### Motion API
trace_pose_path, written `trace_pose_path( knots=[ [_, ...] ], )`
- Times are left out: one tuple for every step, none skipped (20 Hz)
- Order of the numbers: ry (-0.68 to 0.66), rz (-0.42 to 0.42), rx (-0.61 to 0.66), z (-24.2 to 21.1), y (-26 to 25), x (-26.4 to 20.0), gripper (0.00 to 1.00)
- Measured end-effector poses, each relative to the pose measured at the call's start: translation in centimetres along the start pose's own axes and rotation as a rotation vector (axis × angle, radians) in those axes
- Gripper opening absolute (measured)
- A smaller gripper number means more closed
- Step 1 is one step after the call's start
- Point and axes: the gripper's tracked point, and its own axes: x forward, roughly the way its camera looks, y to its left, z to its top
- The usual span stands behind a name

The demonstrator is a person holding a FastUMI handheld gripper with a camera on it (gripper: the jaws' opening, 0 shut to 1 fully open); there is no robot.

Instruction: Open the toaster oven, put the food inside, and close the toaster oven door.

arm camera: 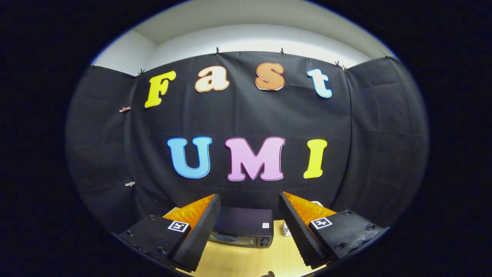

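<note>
We hold the gripper (250, 215) high and well back from the toaster oven (243, 230), its fingers spread wide with nothing between them, so that the oven sits framed in the gap, beyond the fingertips, on the wooden bench (250, 261) against the black cloth wall. From up here we see mostly the oven's dark top and a sliver of its front with the knobs; the door looks shut, which would suit either an oven waiting to be opened or one closed again. We cannot pick out the food; a small pale object (285, 229) stands just beside the oven.
</note>
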Motion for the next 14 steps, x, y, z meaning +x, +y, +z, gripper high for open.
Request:
trace_pose_path(
  knots=[
    [-0.043, -0.005, -0.007, 2.2, 0.1, -0.7, 0.99],
    [-0.073, -0.006, -0.01, 3.8, 0.4, -1.4, 0.98],
    [-0.093, -0.008, -0.001, 4.5, 1.1, -2.4, 0.97],
    [-0.107, -0.014, 0.012, 5.3, 1.2, -2.9, 0.98],
    [-0.124, -0.023, 0.025, 6.0, 1.1, -3.3, 0.97],
    [-0.137, -0.037, 0.038, 6.6, 0.8, -3.7, 0.97],
    [-0.148, -0.046, 0.042, 7.0, 0.5, -4.2, 0.97],
    [-0.16, -0.053, 0.042, 7.7, 0.3, -4.6, 0.97],
    [-0.168, -0.059, 0.041, 8.2, 0.2, -4.9, 0.97],
    [-0.178, -0.062, 0.037, 8.7, 0.1, -5.4, 0.97],
    [-0.187, -0.064, 0.031, 9.3, -0.1, -5.7, 0.97],
    [-0.201, -0.068, 0.025, 9.8, -0.3, -6.1, 0.97],
    [-0.213, -0.074, 0.023, 10.3, -0.4, -6.3, 0.97],
    [-0.223, -0.079, 0.024, 10.6, -0.5, -6.5, 0.97]
  ],
)
